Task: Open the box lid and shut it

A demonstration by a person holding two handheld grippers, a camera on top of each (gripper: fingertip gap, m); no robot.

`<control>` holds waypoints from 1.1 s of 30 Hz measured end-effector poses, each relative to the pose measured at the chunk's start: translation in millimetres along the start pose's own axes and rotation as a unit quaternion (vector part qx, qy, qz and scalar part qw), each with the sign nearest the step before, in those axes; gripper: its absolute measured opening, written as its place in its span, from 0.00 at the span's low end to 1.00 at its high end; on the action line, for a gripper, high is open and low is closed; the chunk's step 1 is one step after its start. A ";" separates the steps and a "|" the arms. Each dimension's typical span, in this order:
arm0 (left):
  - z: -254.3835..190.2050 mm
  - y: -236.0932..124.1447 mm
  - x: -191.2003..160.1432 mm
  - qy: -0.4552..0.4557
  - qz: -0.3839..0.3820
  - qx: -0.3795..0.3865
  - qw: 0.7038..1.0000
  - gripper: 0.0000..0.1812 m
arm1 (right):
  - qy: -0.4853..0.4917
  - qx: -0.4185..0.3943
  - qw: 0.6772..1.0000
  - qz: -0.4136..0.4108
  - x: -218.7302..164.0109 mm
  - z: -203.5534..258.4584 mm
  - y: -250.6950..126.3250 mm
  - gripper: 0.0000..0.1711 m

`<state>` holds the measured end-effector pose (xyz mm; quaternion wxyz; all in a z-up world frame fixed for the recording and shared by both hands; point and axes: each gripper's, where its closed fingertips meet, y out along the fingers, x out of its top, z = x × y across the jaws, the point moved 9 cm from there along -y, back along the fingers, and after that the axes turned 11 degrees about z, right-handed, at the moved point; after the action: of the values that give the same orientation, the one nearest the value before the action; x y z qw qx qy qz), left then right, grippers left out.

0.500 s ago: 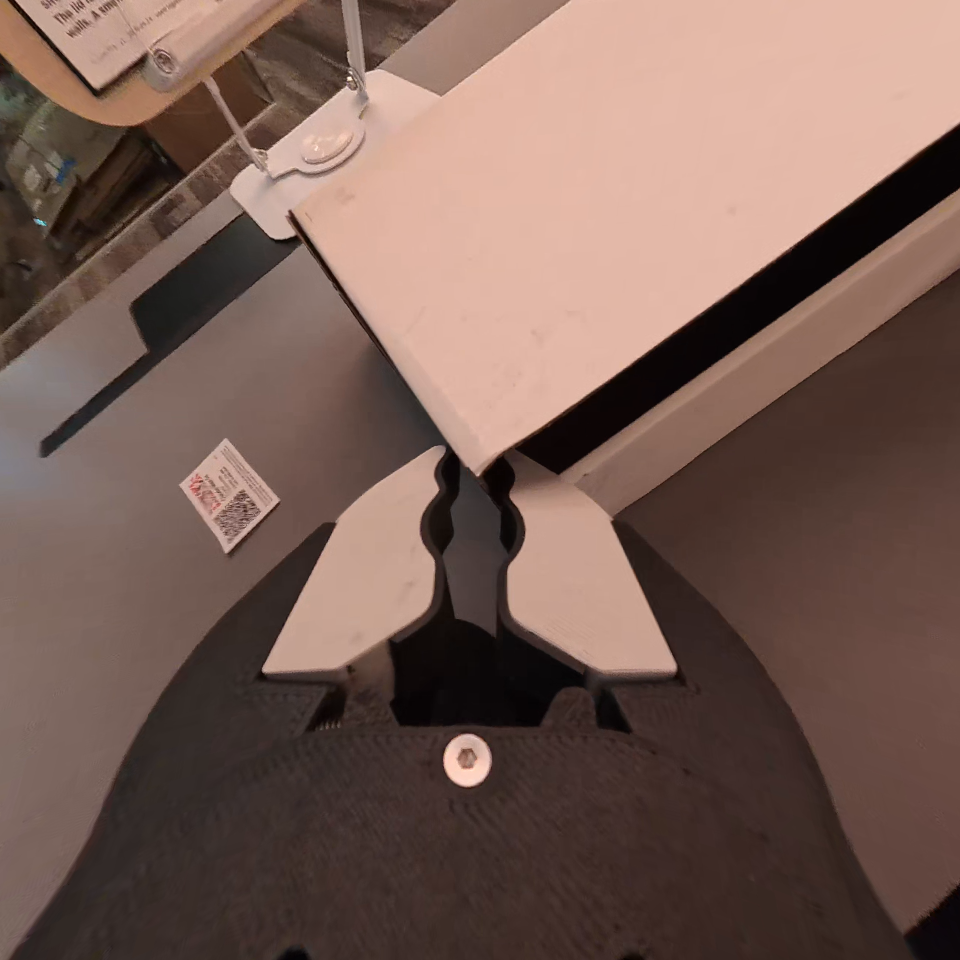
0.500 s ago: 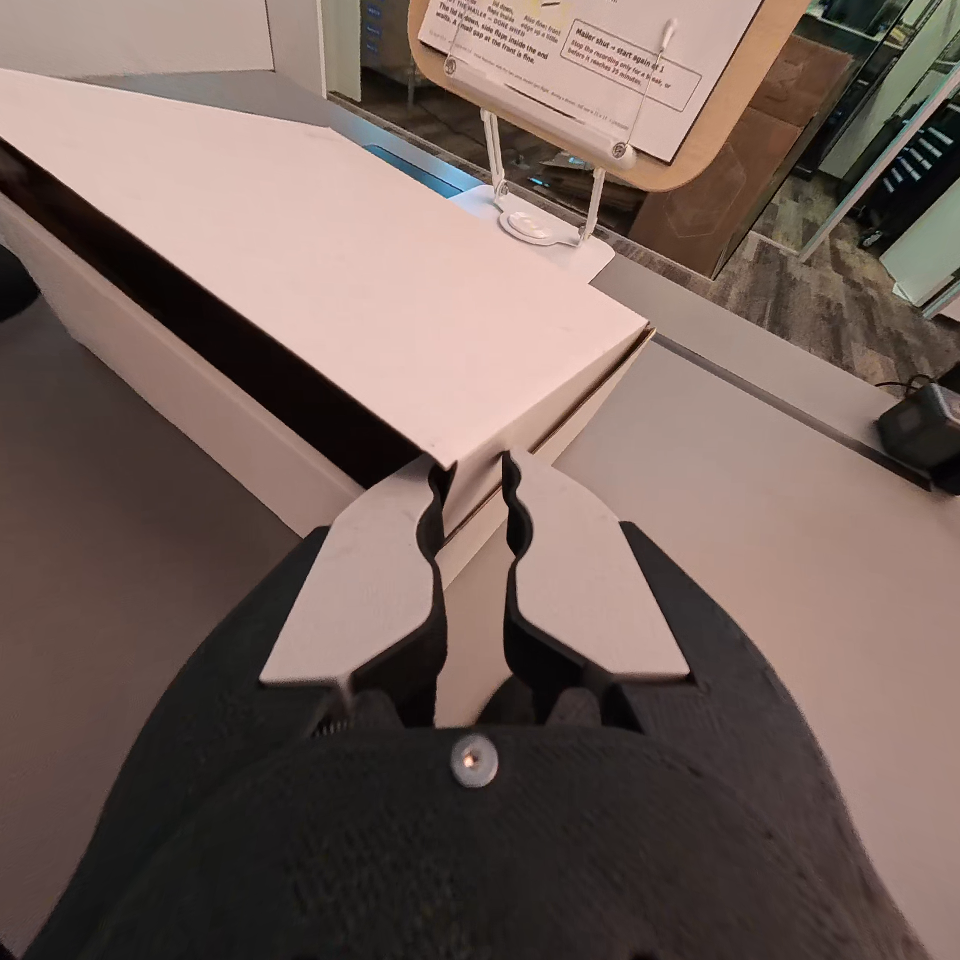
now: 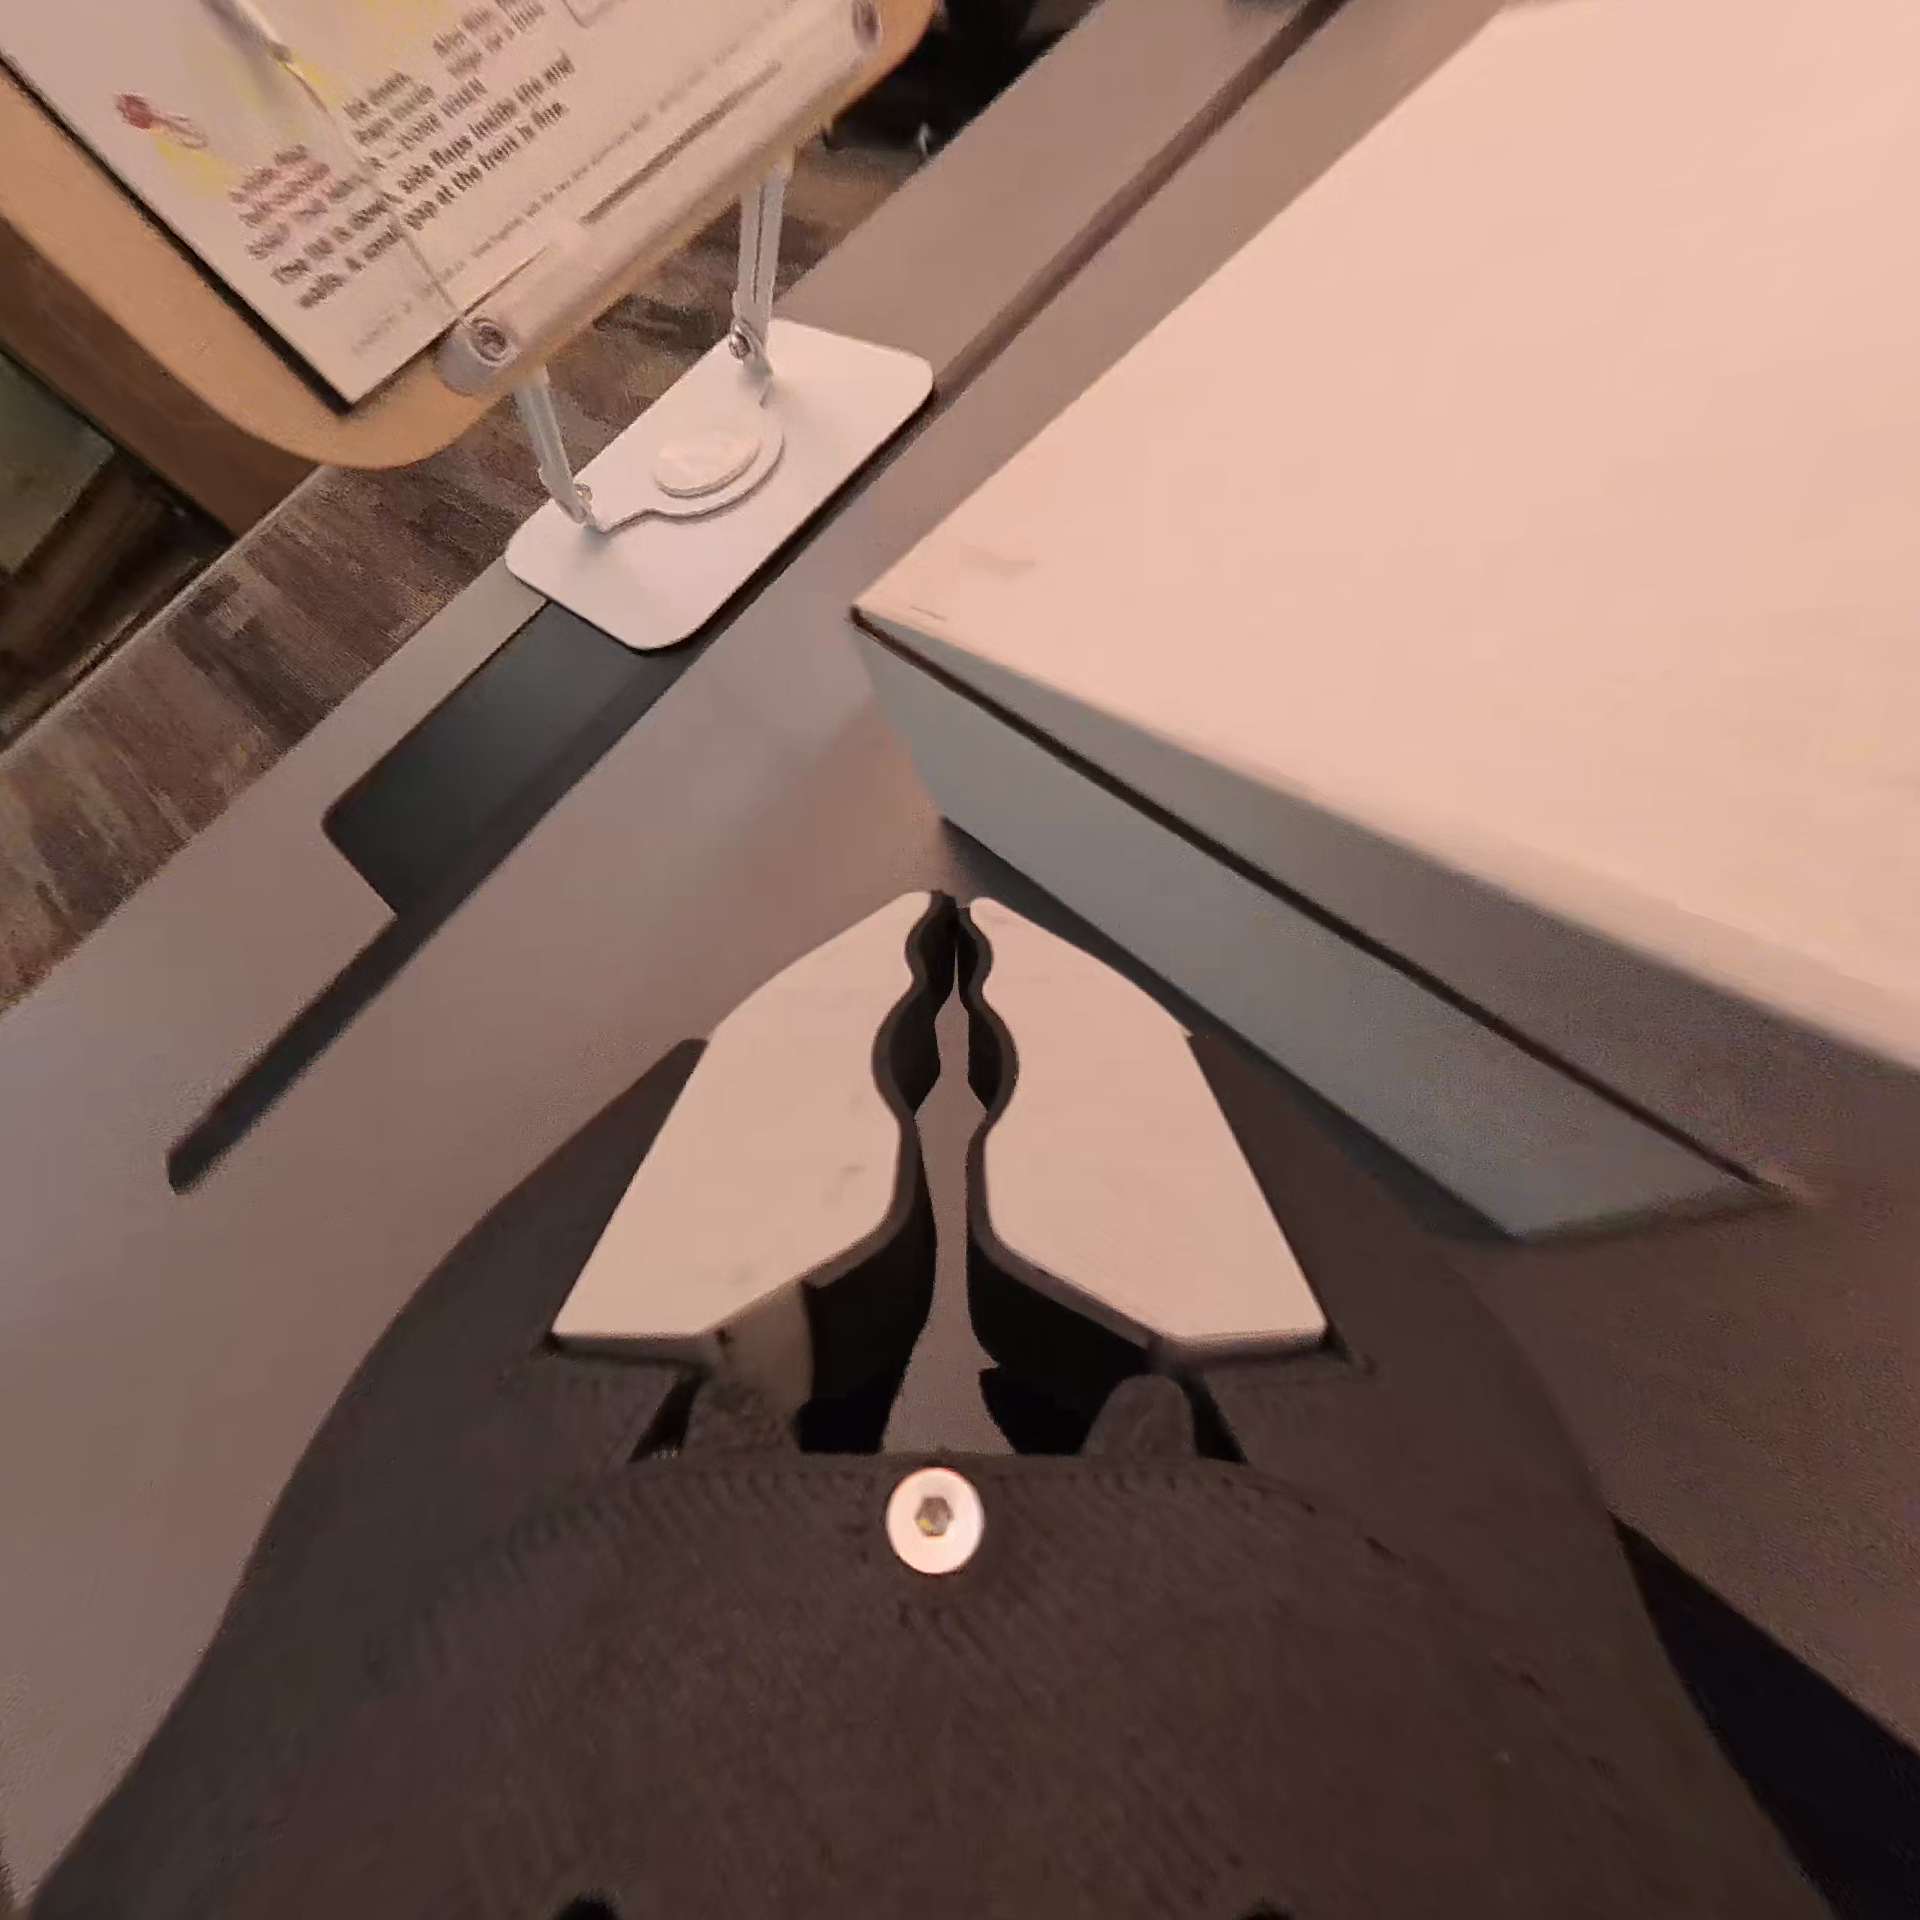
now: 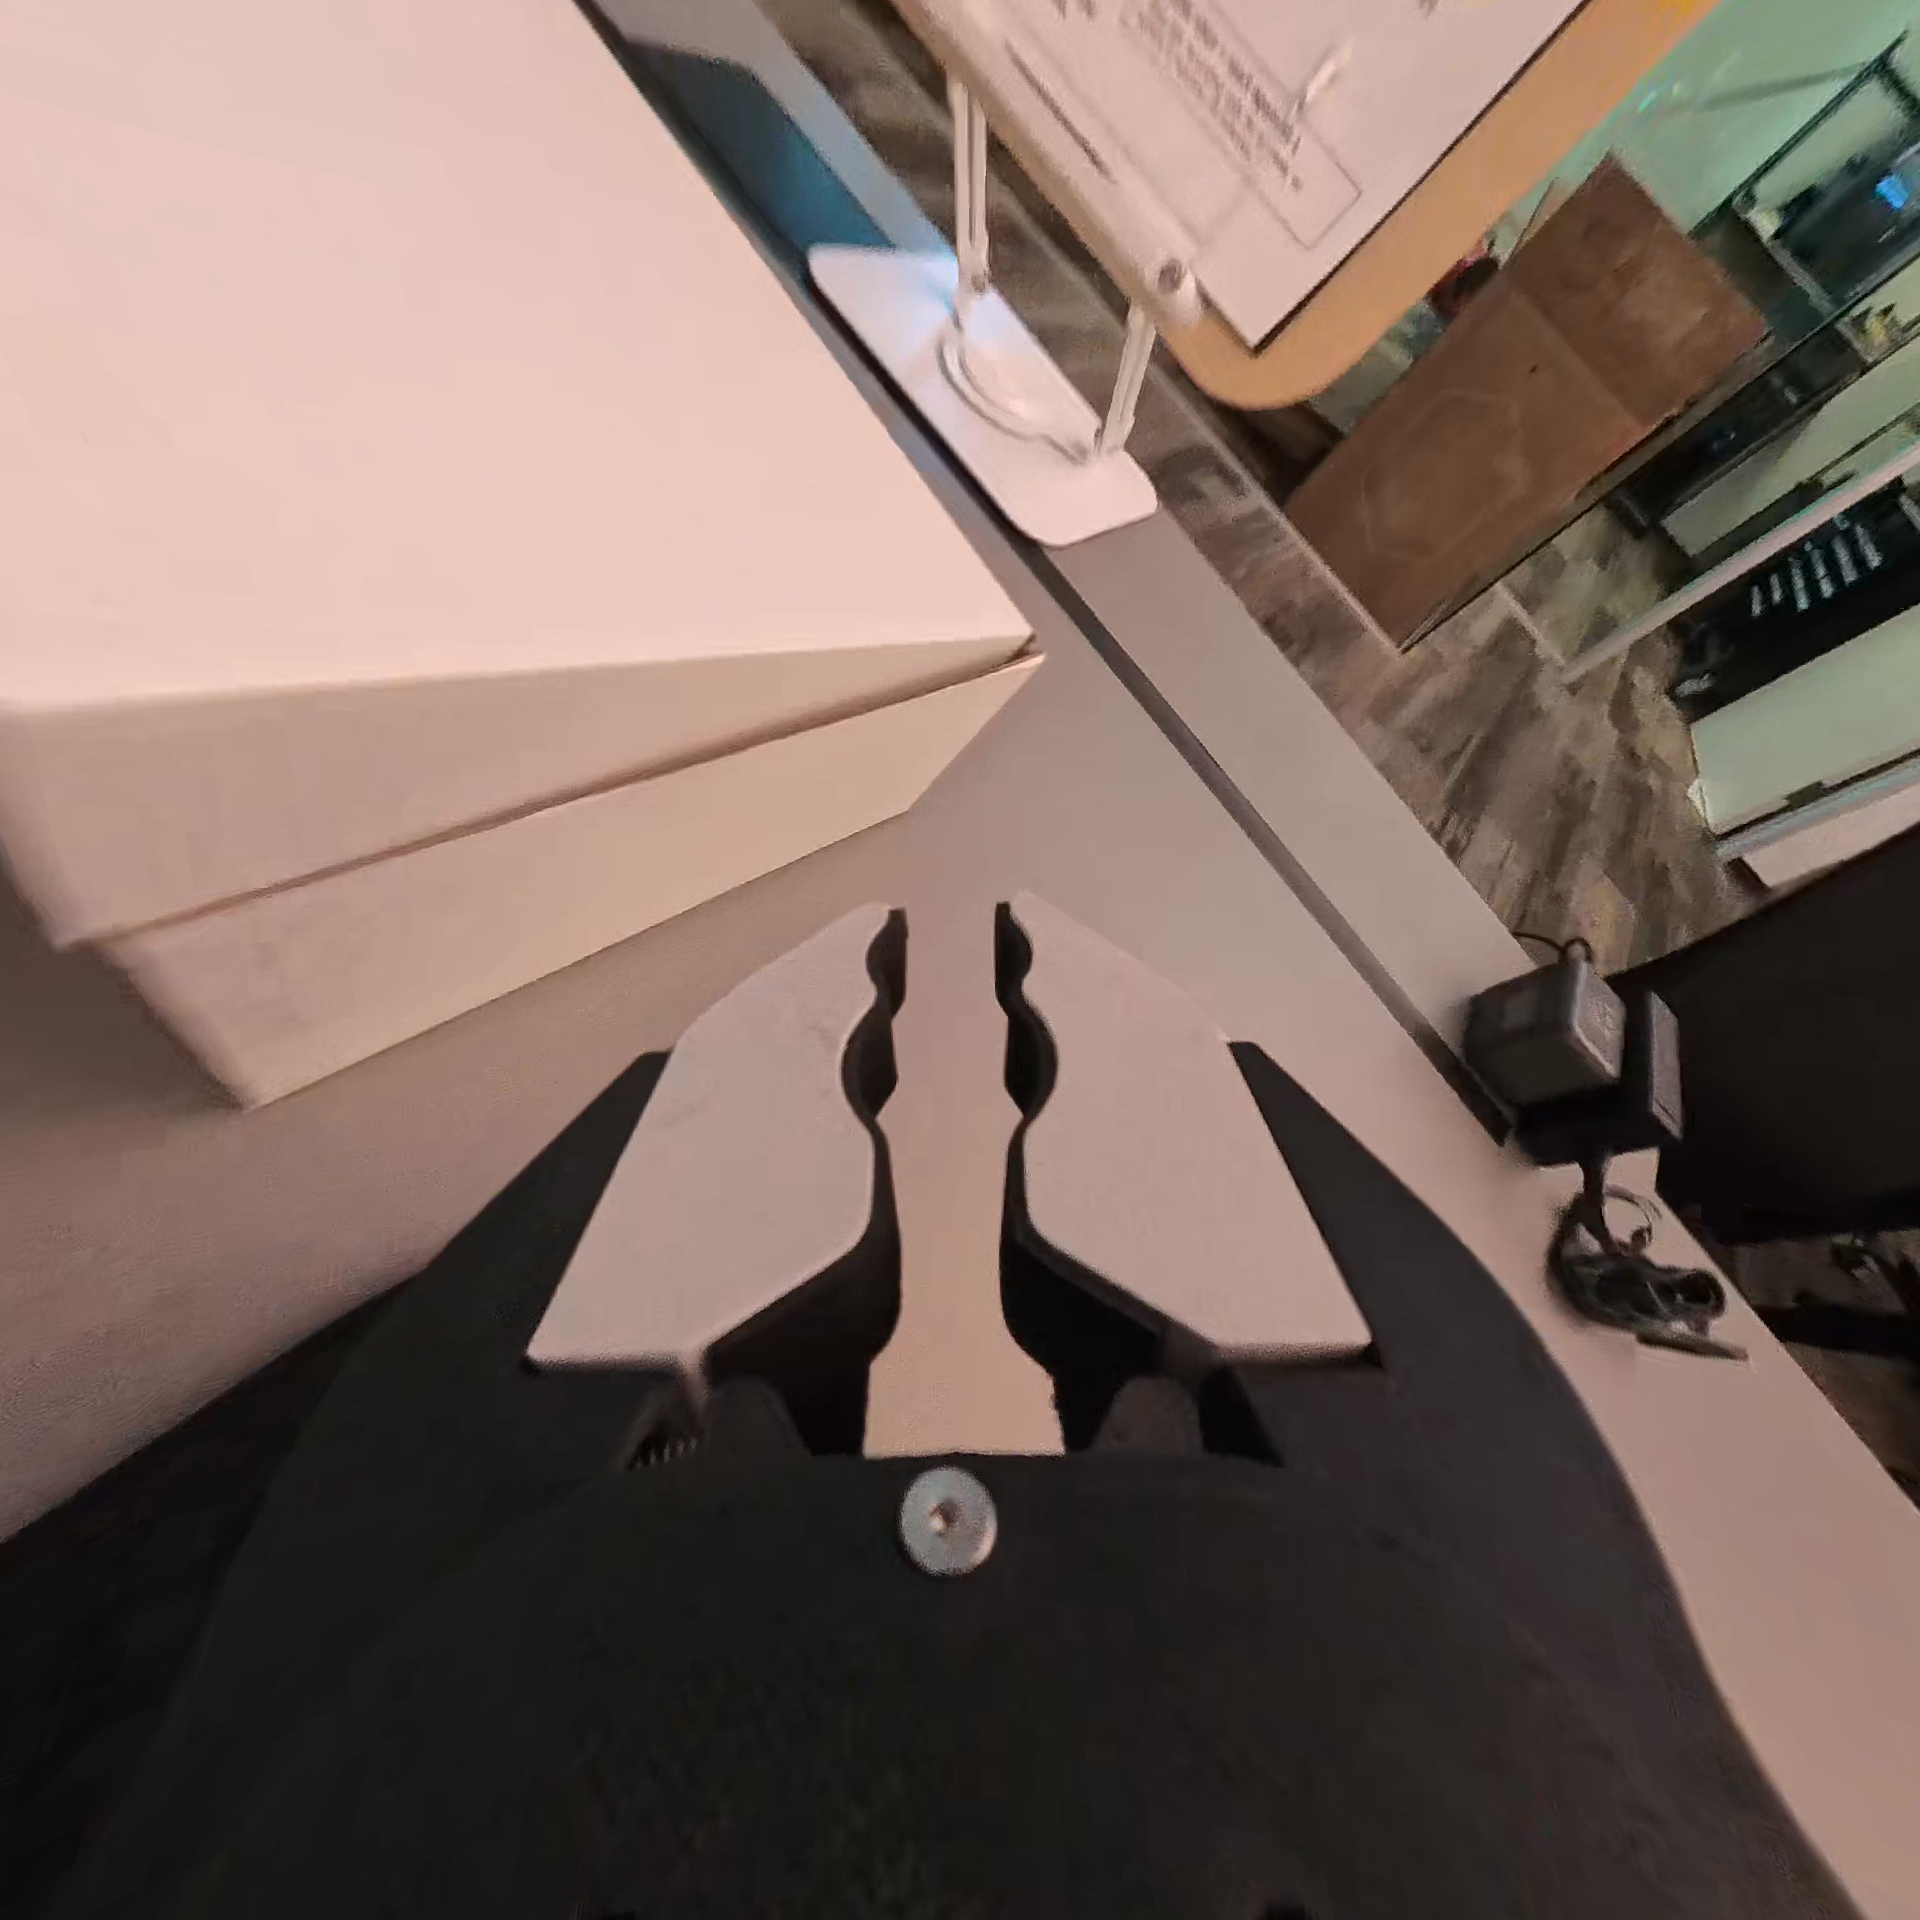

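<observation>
The left gripper (image 3: 954,914) has its two pale fingers pressed together at the tips, with nothing between them. It hangs over the grey surface (image 3: 208,1299), just beside the near left corner of the white cardboard box (image 3: 1299,1018), and does not touch it. The box lid (image 3: 1455,436) lies flat down on the box; only a thin dark seam runs along the side wall. Far to the left of the box stands a white sign stand (image 3: 717,488) that carries a tilted board with a printed sheet (image 3: 416,177). Near its base, a dark cut-out strip (image 3: 468,779) shows in the surface.

The right gripper (image 4: 948,916) has its fingers a little apart, a narrow gap between the tips, and it holds nothing. It is over the bare surface (image 4: 1195,748), near the right corner of the box (image 4: 520,914) but apart from it. In this view too the lid (image 4: 416,364) sits closed. Far behind the corner is the same stand (image 4: 997,416). To the right, at the edge of the surface, lies a small black adapter (image 4: 1558,1039) with a tangled black cable (image 4: 1621,1278).
</observation>
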<state>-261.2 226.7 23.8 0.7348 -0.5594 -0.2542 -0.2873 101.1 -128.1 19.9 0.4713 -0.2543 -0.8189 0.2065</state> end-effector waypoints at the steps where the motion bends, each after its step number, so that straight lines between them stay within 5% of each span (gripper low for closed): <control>1: 10.6 20.8 5.8 0.013 0.015 0.013 1.000 0.00 | -0.006 0.005 1.000 0.015 7.4 -8.1 21.2 0.06; 6: 29.7 105.3 16.2 0.058 0.112 0.010 0.992 0.00 | -0.025 0.036 0.994 0.100 29.9 -28.2 111.1 0.00; 10: 26.4 119.1 28.1 0.062 0.085 -0.004 0.994 0.00 | -0.046 0.071 0.986 0.143 30.5 -26.7 141.9 0.00; 21: 20.5 121.7 35.9 0.083 0.067 0.012 0.994 0.00 | -0.044 0.071 0.990 0.115 38.4 -21.6 148.1 0.00; 27: 38.0 97.6 19.0 -0.094 -0.004 -0.029 0.995 0.05 | 0.157 0.031 0.983 0.084 20.1 -39.8 118.8 0.02; 29: 42.3 75.5 13.2 -0.162 -0.047 -0.082 0.982 0.11 | 0.281 0.077 0.956 0.033 12.6 -46.2 96.3 0.10; 31: 40.9 52.6 11.0 -0.242 -0.085 -0.191 0.947 0.17 | 0.399 0.179 0.899 -0.024 9.0 -49.2 74.1 0.25; 33: 34.8 31.8 8.9 -0.290 -0.091 -0.303 0.903 0.22 | 0.468 0.282 0.835 -0.060 6.9 -45.0 55.0 0.29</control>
<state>-234.2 265.8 17.1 0.3941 -0.7882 -0.4067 -0.2408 149.9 -76.3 13.9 0.8613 -0.1271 -0.4201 0.2558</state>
